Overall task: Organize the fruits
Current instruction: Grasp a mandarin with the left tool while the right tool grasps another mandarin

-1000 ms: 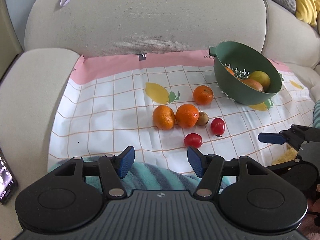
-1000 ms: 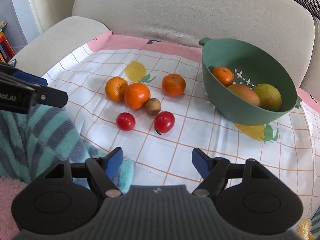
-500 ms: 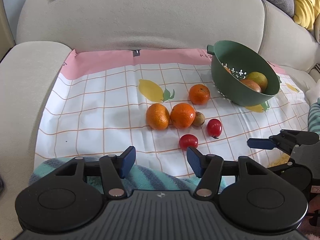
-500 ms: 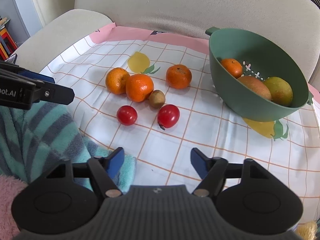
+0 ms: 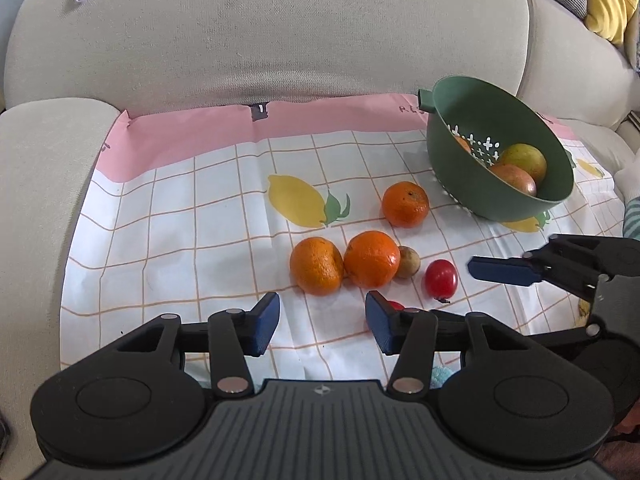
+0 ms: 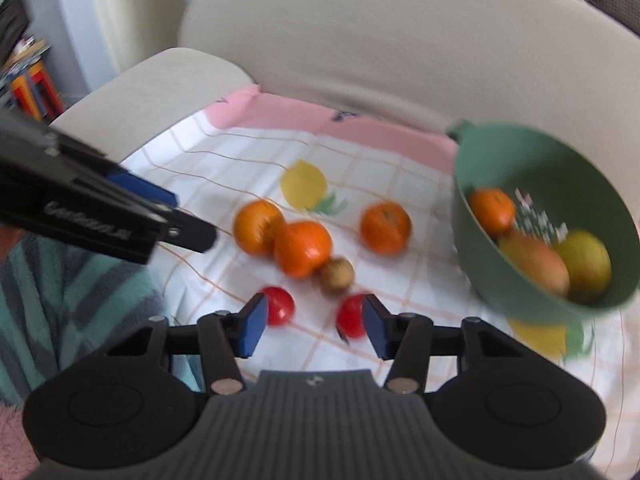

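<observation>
Two tools are narrowing, nothing between their jaws: I am bringing my left tool (image 5: pixel 322 322) and right tool (image 6: pixel 311 322) toward loose oranges and tomatoes lying left of the green colander (image 5: pixel 560 184). Next, I judge, clamping one fruit.

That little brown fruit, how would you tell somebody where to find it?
Start at the green colander on the checked cloth, then look toward the loose fruit beside it. The little brown fruit lies against the middle orange, next to a red tomato. It is the only dull brown piece, and the smallest.
</observation>
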Available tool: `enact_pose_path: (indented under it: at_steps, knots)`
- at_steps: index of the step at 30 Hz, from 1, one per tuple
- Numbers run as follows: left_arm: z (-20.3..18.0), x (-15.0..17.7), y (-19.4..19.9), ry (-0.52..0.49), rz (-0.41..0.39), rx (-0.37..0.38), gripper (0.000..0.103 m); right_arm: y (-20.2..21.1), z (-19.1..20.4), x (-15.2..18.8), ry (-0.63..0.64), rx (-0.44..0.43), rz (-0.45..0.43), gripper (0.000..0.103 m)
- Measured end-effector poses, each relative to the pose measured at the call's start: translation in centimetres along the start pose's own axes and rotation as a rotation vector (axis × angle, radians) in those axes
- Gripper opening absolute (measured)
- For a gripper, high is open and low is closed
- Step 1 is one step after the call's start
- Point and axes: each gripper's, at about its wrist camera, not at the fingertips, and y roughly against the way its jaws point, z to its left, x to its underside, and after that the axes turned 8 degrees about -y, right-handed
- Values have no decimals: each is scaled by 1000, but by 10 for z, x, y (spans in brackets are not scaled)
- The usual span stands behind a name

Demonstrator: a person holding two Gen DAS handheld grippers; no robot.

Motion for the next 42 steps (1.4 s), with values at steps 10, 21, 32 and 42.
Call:
enact_pose_path:
  at_steps: [10, 21, 32, 42]
  knots:
    - [16, -9, -13, 53, 31, 16, 59, -34, 17, -21, 187, -3, 0, 41]
    - [25, -11, -25, 80, 48, 48, 58, -62, 20, -34, 248, -8, 53, 42]
    - [29, -11, -29, 109, 57, 79, 58, -70, 18, -37, 241, -14, 75, 43]
    - [32, -12, -30, 144, 50, 98, 58, -60, 14, -36, 224, -18, 37, 41]
